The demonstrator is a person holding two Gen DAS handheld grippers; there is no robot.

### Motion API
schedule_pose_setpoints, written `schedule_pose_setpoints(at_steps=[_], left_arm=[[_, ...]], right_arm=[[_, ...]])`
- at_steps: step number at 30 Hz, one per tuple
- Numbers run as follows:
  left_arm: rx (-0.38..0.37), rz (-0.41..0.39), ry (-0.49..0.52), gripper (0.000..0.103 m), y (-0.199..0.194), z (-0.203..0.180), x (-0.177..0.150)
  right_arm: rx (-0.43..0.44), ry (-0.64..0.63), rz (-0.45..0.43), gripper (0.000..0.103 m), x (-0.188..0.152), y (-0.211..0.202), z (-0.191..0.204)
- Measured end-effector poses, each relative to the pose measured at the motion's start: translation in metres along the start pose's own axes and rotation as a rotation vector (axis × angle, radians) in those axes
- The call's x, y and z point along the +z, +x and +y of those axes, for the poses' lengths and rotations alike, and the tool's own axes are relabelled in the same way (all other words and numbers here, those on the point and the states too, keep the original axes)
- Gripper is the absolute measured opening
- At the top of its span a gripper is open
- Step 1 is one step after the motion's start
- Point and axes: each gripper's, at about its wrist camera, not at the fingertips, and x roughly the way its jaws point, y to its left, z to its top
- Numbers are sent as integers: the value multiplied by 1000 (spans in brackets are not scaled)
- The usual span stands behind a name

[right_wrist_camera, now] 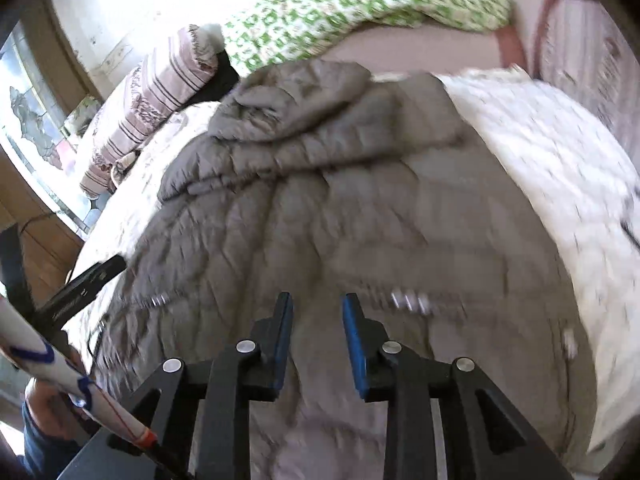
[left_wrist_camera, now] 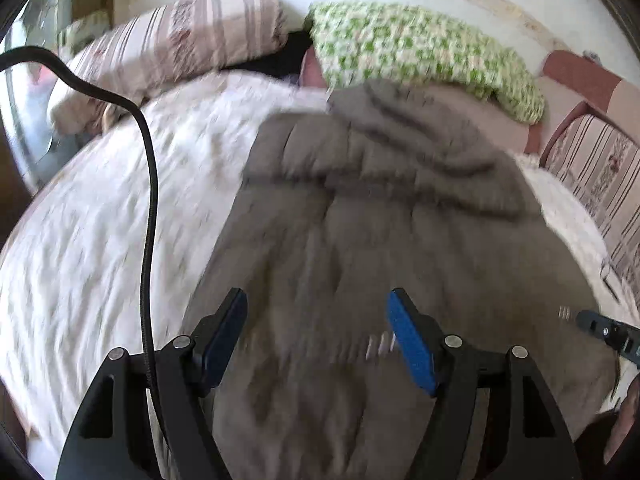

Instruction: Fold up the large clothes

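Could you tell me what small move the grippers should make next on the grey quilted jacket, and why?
Probably lower the left gripper and right gripper onto the near part of the grey quilted jacket and close. Both are open and empty above it, the jacket lies spread on the white bedspread with its hood bunched at the far end, and no fold looks made yet.

Bright daylight, motion blur throughout, fisheye warping at edges

Left gripper points forward and down, jaws spread wide with nothing between them. Right gripper sits alongside at a similar angle, jaws parted by a narrower gap, also gripping nothing, blue pads facing inward.
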Motion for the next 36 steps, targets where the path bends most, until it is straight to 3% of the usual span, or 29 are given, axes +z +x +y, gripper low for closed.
schedule_pose_setpoints(at_steps=[3, 6, 11, 22, 36], left_arm=[[26, 59, -45, 72, -1, 14, -28], [51, 105, -22, 72, 7, 14, -43], [118, 59, 44, 72, 0, 0, -51], [192, 33, 59, 93, 1, -18, -79], [177, -3, 86, 98, 5, -16, -82]], right_arm=[[-22, 11, 50, 28, -26, 10, -6], [-34, 11, 67, 29, -35, 19, -8], [-47, -11, 33, 31, -40, 14, -4], [-154, -91, -28, 46, -65, 15, 15], [-165, -112, -69, 51, -72, 14, 17]])
